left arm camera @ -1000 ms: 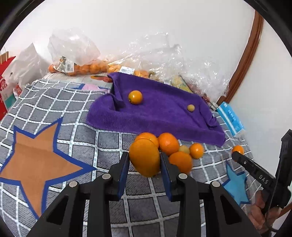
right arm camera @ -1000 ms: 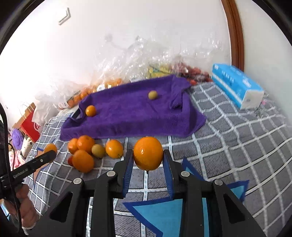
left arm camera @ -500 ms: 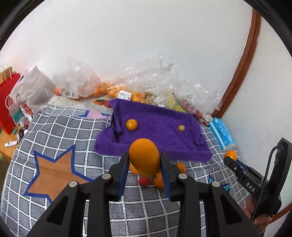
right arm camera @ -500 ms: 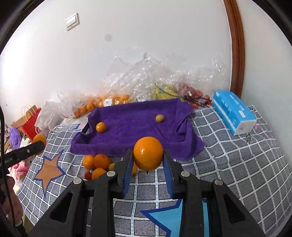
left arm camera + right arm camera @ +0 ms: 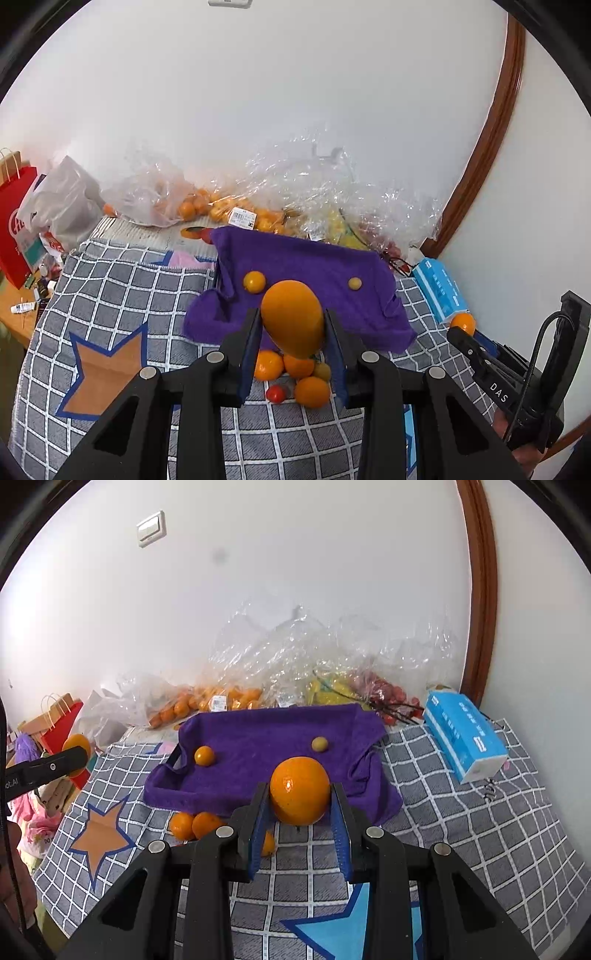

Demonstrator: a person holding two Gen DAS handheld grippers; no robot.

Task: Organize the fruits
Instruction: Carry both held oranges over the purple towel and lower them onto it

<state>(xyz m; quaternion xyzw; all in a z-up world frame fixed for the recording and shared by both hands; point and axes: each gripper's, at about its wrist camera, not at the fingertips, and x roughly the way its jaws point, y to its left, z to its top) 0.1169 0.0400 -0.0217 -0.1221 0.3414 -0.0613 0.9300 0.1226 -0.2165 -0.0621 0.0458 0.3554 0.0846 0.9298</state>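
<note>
Oranges fill both my tools. My left gripper (image 5: 291,334) pinches an elongated orange fruit (image 5: 291,317), the jaws pressed against its two sides, held up above the grey checked cloth (image 5: 122,291). My right gripper (image 5: 299,812) clamps a round orange (image 5: 299,790) the same way, its jaws tight on the peel.

From the left wrist view, a loose cluster of oranges (image 5: 291,373) lies on the checked cloth at six o'clock of the held fruit, with a small red fruit (image 5: 275,393) touching the group's near edge. At twelve o'clock spreads the purple towel (image 5: 306,258); on it sit a small orange (image 5: 254,281) at eleven o'clock and a small yellow-green fruit (image 5: 354,283) at one o'clock, well apart from each other. Behind the towel, against the white wall, lie crumpled clear plastic bags (image 5: 295,192) holding more oranges. A blue tissue pack (image 5: 439,291) rests at three o'clock, beside the towel's edge. A red paper bag (image 5: 16,221) stands at nine o'clock.

From the right wrist view, the same towel lies at twelve o'clock, and the tissue pack (image 5: 463,734) at two o'clock. The left gripper's tip (image 5: 48,768) shows at nine o'clock, fruit still visible behind it.
</note>
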